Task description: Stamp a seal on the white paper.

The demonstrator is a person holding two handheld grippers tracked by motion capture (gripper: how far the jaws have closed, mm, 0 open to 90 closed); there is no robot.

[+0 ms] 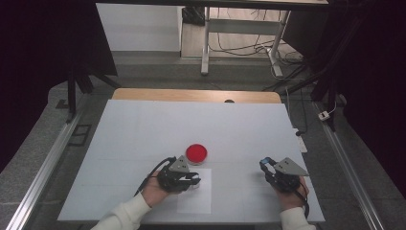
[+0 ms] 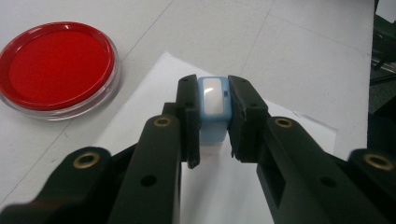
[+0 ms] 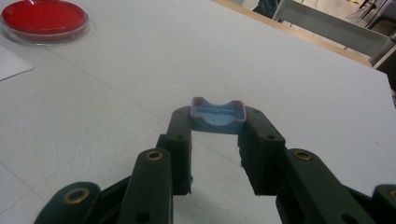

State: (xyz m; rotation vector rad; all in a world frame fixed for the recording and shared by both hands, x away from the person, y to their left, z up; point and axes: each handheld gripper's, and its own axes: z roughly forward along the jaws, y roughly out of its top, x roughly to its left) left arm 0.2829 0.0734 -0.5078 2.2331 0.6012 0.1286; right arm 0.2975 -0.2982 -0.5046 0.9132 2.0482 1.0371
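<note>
Pinching a blue stamp [image 2: 213, 109], left gripper [image 2: 213, 116]; right gripper [image 3: 217, 126] clamped on blue cap [image 3: 217, 116].

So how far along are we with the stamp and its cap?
Done: the blue cap is off, clamped in the right gripper. In hand: the left gripper is shut on the light blue stamp over the white paper. Left, probably: inking at the red ink pad and pressing on the paper, which shows no mark.

Table [image 1: 143, 124] evenly bright, surroundings dark; soft shadows; near jaws blurred in gripper views.
</note>
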